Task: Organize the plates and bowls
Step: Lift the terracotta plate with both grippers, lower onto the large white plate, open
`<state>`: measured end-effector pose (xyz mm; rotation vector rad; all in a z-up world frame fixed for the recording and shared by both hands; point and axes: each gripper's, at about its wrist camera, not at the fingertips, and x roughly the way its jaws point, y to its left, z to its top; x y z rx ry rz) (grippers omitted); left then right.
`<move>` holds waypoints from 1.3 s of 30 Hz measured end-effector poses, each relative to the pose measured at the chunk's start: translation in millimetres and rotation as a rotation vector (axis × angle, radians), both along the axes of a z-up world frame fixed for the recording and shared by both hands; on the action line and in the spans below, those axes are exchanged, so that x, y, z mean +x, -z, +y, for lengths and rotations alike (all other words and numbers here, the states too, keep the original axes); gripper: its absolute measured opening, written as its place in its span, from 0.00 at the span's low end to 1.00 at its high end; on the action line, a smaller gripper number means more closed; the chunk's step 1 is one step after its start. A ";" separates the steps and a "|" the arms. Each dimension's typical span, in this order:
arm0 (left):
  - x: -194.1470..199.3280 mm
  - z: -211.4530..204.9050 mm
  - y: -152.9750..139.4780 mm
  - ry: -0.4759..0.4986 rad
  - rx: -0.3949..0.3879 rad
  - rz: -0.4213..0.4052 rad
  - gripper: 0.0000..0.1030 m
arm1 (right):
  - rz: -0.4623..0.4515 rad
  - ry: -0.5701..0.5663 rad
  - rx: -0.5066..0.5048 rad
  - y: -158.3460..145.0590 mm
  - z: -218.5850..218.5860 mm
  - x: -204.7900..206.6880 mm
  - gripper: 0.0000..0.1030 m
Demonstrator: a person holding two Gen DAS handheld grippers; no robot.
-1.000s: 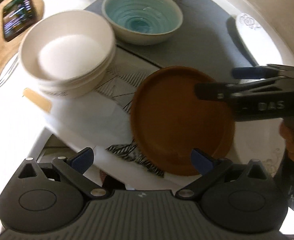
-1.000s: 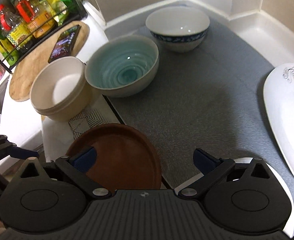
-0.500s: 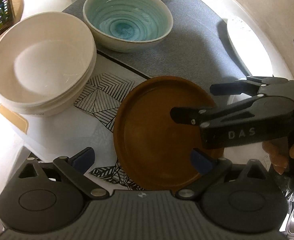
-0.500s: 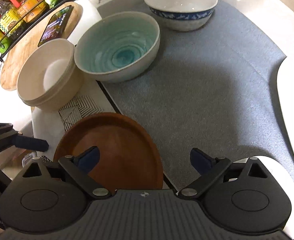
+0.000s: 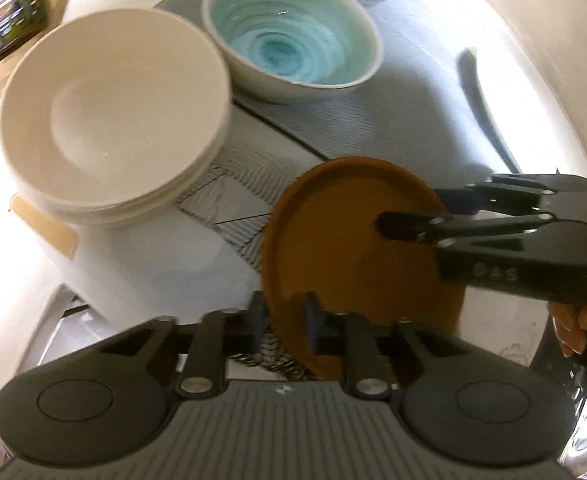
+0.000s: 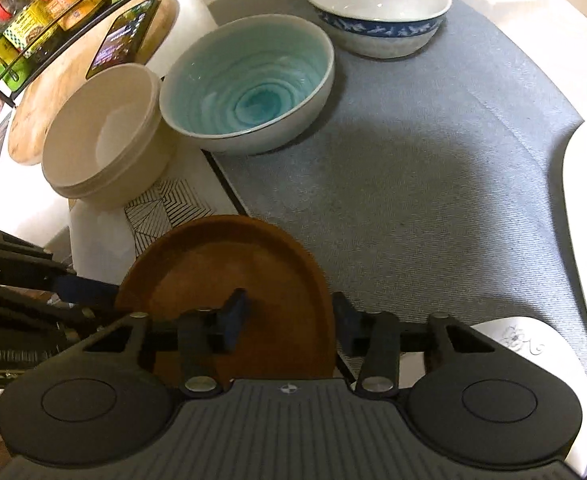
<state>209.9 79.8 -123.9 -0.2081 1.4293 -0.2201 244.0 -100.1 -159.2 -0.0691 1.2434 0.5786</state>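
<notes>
Most is still undone: on my surface (image 6: 453,168) the teal bowl (image 6: 249,80), blue-rimmed bowl (image 6: 377,12) and cream bowl (image 6: 101,132) sit apart, unstacked. My left gripper (image 5: 281,316) has just clamped the brown plate (image 5: 349,240) at its near rim, and my right gripper (image 6: 289,320) has been closing across its opposite rim.

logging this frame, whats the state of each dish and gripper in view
brown plate: tilted, rim between both grippers' fingers
left gripper: just closed, shut on the brown plate's rim
right gripper: just closing, rim between its fingers, contact unclear
cream bowls: upright, stacked, empty
teal bowl: upright, empty
blue-banded bowl: upright, empty
phone: screen lit
</notes>
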 end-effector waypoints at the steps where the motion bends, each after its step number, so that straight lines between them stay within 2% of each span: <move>1: -0.4 2.1 -0.2 -0.006 0.000 0.006 0.12 | -0.007 0.008 0.006 -1.2 -1.8 -0.3 0.33; 2: -0.6 3.2 -1.0 -0.009 0.005 0.008 0.11 | -0.018 0.019 0.012 -3.5 -4.4 -0.7 0.30; 4: -0.9 4.6 -2.9 -0.007 0.002 0.007 0.11 | -0.049 0.038 0.018 -10.3 -8.1 -1.8 0.16; 6: -3.4 5.2 -5.7 -0.001 -0.006 0.006 0.11 | -0.070 0.062 0.025 -16.9 -11.5 -2.7 0.13; 14: -9.3 -2.1 -25.2 0.043 -0.007 -0.051 0.11 | -0.121 0.129 0.047 -39.2 -27.8 -15.1 0.13; 17: -10.1 -16.5 -36.8 0.097 -0.007 -0.082 0.11 | -0.147 0.177 0.047 -48.6 -43.5 -23.2 0.13; 22: -3.4 -63.1 -42.6 0.239 -0.027 -0.107 0.11 | -0.169 0.309 0.029 -55.0 -88.7 -45.7 0.13; 27: -1.6 -122.3 -41.7 0.407 -0.033 -0.123 0.11 | -0.161 0.471 -0.005 -48.4 -140.2 -75.1 0.13; 30: 0.2 -149.3 -35.3 0.474 -0.025 -0.116 0.11 | -0.150 0.547 -0.017 -39.1 -163.9 -88.9 0.13; 34: 1.0 -168.4 -23.0 0.526 0.011 -0.108 0.11 | -0.133 0.599 -0.021 -23.3 -181.1 -96.6 0.13; 39: 3.9 -181.4 -9.4 0.543 0.067 -0.103 0.11 | -0.115 0.610 0.007 -6.8 -189.0 -94.5 0.13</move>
